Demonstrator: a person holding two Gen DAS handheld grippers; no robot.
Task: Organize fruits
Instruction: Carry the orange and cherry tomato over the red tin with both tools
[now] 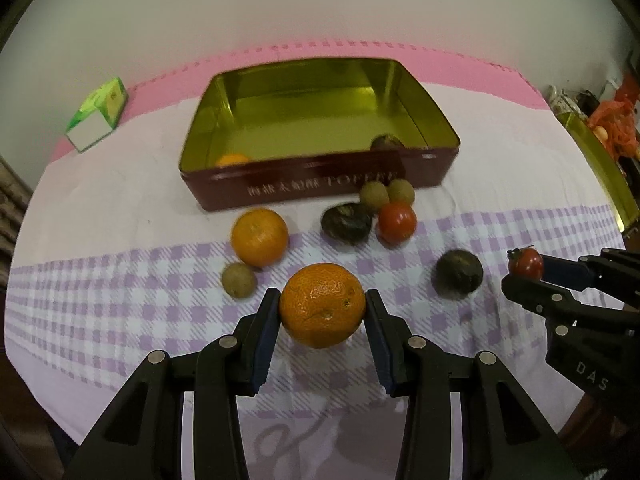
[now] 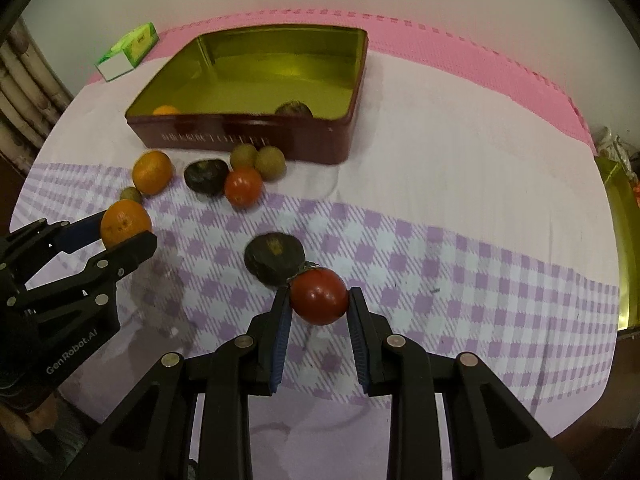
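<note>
Left gripper [image 1: 322, 306] clamped on an orange [image 1: 322, 305], right gripper [image 2: 319, 295] pinched tight on a tomato [image 2: 319, 295], both held clear of the cloth, in front of the toffee tin [image 1: 320, 184]. Tin holds 1 orange, 1 dark fruit. On the cloth before the tin: 1 orange, 1 tomato, 2 dark fruits, 3 small tan fruits. 1 green carton [image 1: 98, 114] left of the tin.
</note>
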